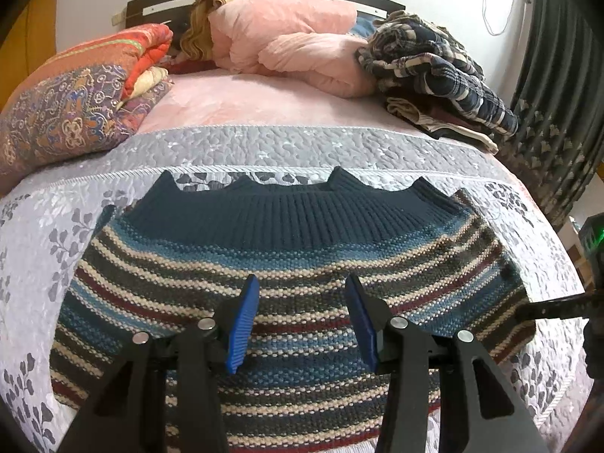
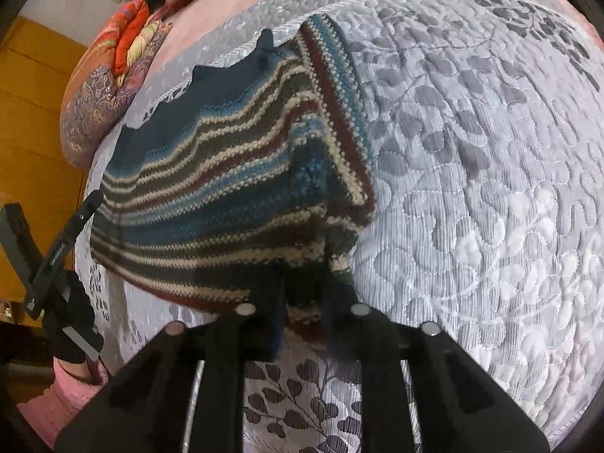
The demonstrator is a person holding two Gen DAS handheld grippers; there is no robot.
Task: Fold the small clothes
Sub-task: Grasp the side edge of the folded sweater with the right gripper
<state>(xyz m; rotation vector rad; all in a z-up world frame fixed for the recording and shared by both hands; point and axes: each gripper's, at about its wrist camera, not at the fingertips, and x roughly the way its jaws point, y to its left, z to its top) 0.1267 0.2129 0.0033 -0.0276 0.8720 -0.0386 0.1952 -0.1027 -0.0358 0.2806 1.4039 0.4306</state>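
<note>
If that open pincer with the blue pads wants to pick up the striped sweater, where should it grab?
Probably the sweater's left edge, about midway, coming in from the left and low. The knit lies flat on the bedspread, so only an edge gives the left gripper's open fingers something to pinch. The right gripper appears to hold the opposite edge, lifted, so this would balance the fold.

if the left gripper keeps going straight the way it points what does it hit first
Most likely the striped sweater: the left gripper hovers with jaws open, aimed at its striped body below the navy ribbed band. Its height above the knit is unclear.
</note>
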